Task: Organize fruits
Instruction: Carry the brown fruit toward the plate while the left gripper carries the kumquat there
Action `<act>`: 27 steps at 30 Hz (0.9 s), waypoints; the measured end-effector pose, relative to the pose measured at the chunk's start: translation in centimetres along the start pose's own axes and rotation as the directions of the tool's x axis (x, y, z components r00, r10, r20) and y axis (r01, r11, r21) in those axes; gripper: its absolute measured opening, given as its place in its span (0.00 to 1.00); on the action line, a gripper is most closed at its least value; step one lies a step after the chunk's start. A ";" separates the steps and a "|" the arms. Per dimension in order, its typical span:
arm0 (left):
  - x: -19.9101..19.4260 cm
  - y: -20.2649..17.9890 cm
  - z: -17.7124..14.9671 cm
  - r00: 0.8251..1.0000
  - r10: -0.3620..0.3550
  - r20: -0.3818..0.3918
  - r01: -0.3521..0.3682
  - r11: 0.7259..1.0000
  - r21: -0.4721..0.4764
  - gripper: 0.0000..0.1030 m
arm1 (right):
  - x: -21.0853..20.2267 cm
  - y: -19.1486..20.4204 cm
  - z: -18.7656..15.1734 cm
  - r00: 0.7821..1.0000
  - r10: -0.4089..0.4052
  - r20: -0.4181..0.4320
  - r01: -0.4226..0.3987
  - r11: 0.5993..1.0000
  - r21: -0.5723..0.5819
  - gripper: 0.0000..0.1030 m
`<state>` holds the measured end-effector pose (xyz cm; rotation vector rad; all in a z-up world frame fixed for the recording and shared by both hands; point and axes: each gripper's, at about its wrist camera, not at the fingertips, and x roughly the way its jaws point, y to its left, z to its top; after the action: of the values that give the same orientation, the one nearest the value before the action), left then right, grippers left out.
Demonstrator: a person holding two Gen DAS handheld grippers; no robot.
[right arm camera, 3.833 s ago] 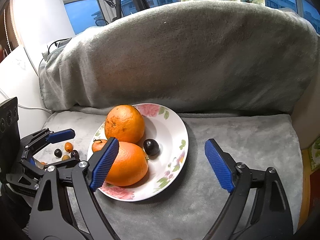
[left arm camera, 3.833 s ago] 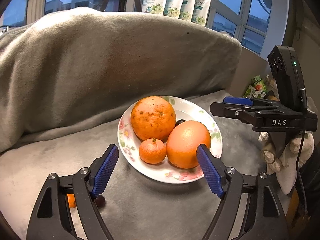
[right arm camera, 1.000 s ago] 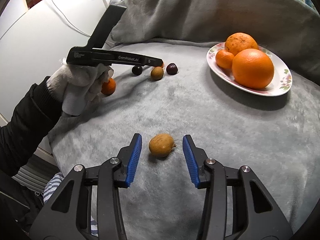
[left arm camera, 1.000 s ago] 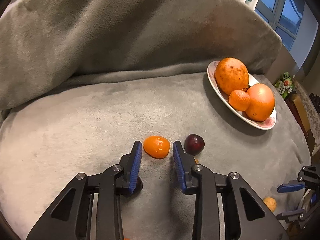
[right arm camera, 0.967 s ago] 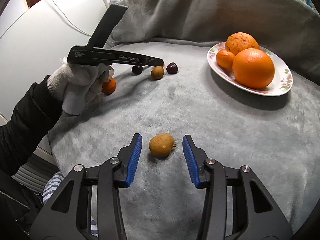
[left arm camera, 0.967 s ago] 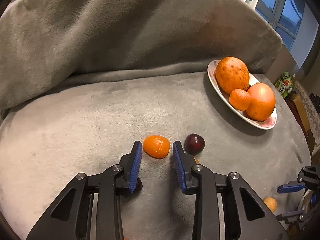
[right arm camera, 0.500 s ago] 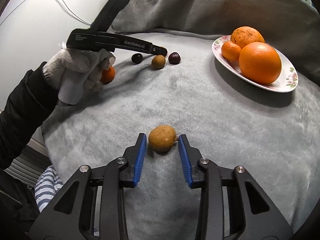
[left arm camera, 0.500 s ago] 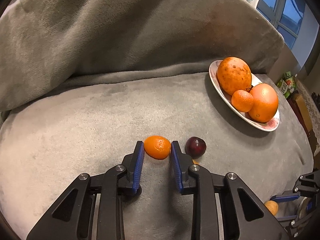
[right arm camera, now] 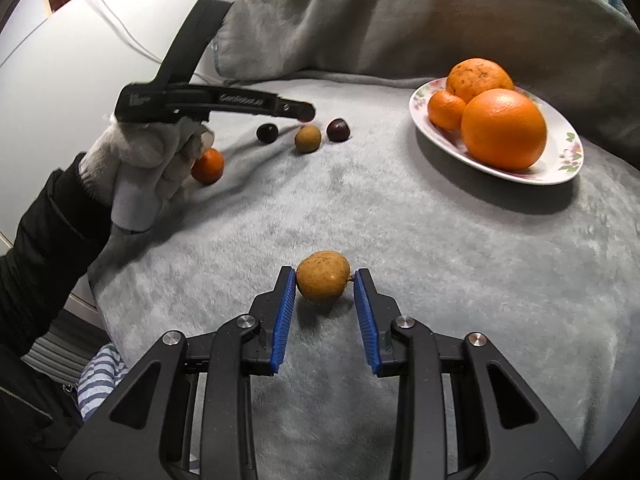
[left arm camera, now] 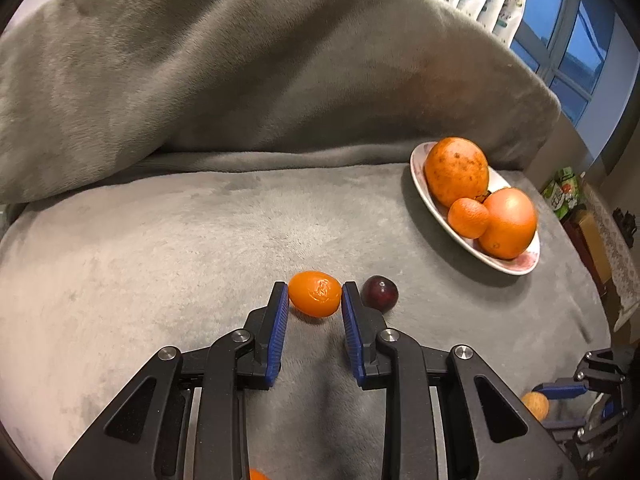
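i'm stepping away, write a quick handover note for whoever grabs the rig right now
Left claw: shut on the small orange kumquat, which lies on the grey blanket.
Right claw: shut on the brown fruit, also on the blanket.
Plate: holds two large oranges and a mandarin.
Done: big citrus is plated.
Left: carry both gripped fruits to the plate, then collect the loose ones: dark plum beside the left claw, plus another dark fruit, a brown fruit and an orange one.
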<state>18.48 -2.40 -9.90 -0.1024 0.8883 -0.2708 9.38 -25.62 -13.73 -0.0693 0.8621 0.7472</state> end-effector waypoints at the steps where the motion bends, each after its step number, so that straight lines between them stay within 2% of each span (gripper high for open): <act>1: -0.3 0.1 -0.1 1.000 -0.003 0.005 0.003 1.000 -0.005 0.25 | -0.2 -0.2 0.1 1.000 -0.001 0.008 0.001 1.000 0.005 0.31; 12: -3.1 -1.3 -0.9 0.997 -0.062 0.056 0.062 0.998 -0.003 0.24 | -2.6 -2.2 0.9 0.995 -0.037 0.090 0.031 0.997 0.068 0.31; 27: -3.1 -5.7 0.8 0.987 -0.135 0.086 0.132 0.990 0.043 0.25 | -6.5 -6.6 2.5 0.972 -0.143 0.187 0.116 0.982 0.148 0.31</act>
<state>16.15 -7.07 -5.94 -0.1383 0.7888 -0.4049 12.42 -33.36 -8.96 0.0691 0.7103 0.5604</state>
